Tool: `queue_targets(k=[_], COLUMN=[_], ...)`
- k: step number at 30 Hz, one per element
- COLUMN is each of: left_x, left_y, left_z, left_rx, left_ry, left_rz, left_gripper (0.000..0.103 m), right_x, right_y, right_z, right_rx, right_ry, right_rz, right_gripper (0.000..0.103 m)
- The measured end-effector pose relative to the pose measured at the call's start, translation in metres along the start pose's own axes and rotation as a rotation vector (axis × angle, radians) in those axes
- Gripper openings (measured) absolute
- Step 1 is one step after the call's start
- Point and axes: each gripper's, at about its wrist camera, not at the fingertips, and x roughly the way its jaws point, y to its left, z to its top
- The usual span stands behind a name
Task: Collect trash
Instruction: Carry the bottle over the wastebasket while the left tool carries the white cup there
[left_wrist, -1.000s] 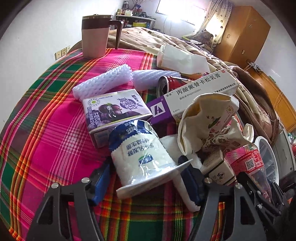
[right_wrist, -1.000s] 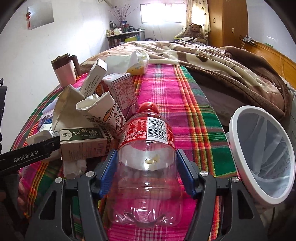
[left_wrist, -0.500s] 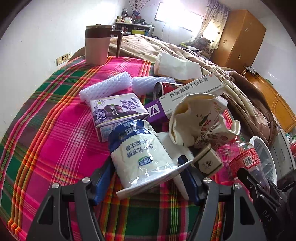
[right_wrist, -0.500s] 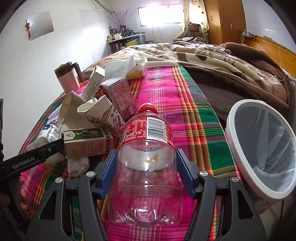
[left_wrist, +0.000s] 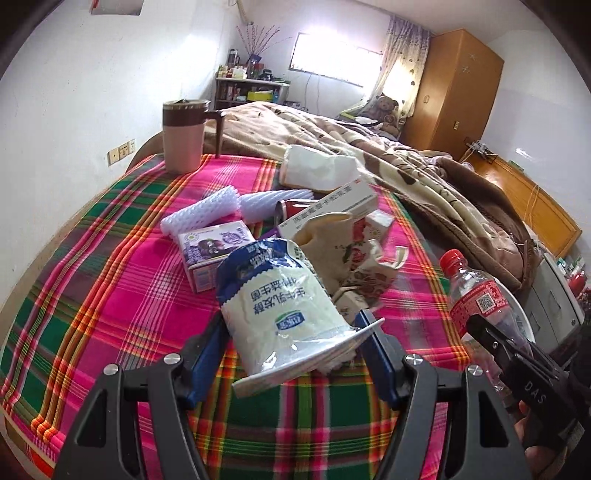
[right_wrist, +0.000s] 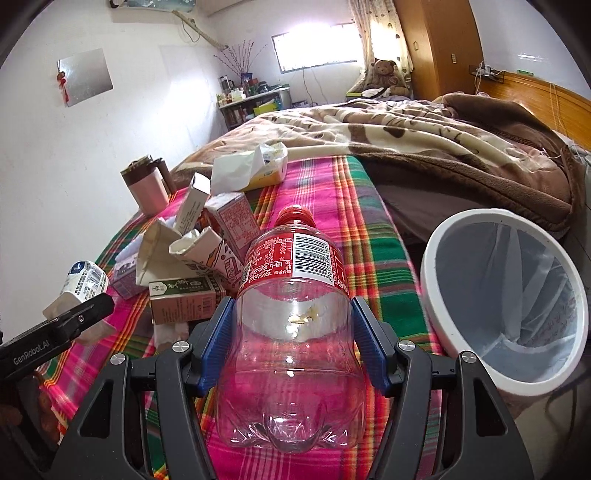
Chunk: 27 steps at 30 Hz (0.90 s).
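Note:
My left gripper (left_wrist: 291, 336) is shut on a blue-and-white yogurt pouch (left_wrist: 280, 302) and holds it above the plaid cloth. My right gripper (right_wrist: 291, 325) is shut on an empty clear cola bottle (right_wrist: 295, 314) with a red cap, lifted off the cloth; the bottle also shows in the left wrist view (left_wrist: 476, 295). A white trash bin (right_wrist: 506, 310) with a liner stands just right of the bottle, beside the bed. A pile of trash stays on the cloth: a purple carton (left_wrist: 214, 247), paper bags (left_wrist: 332, 240), a medicine box (left_wrist: 332, 203), foam nets (left_wrist: 199, 214), a green box (right_wrist: 184, 299).
A pink mug (left_wrist: 183, 136) with a brown lid stands at the far left of the cloth. A tissue pack (right_wrist: 251, 170) lies at the far edge. A brown blanket (right_wrist: 424, 147) covers the bed beyond. A wooden wardrobe (left_wrist: 454, 96) stands at the back.
Both grippers have risen and drawn back from the pile, the left with the pouch, the right with the bottle. The bin looms nearer in the right view.

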Motion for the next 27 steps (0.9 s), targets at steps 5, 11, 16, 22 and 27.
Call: queue_targets(k=[5, 11, 16, 22, 27], left_x=[-0.011, -0.012, -0.001, 0.020, 0.034], left_y=[-0.023, -0.059, -0.097, -0.144, -0.180], left_z=[0.005, 0.013, 0.015, 0.012, 0.008], left_rx=[0.033, 0.093, 0.156, 0.227, 0.282], left_ry=[-0.031, -0.044, -0.033, 0.008, 0.042], left_rz=[-0.046, -0.110, -0.182, -0.259, -0.301], left_gripper=[0.071, 0.071, 0.071, 0.071, 0.071], right_x=[-0.016, -0.030, -0.035, -0.034, -0.030], right_y=[-0.011, -0.028, -0.051, -0.081, -0.110], right_z=[0.007, 0.014, 0.017, 0.016, 0.015], right_rx=[0.007, 0.019, 0.048, 0.080, 0.120], right_ry=[-0.041, -0.077, -0.086, -0.070, -0.048], right_rz=[-0.003, -0.036, -0.085, -0.150, -0.197], right_gripper=[0.064, 0.064, 0.064, 0.064, 0.064])
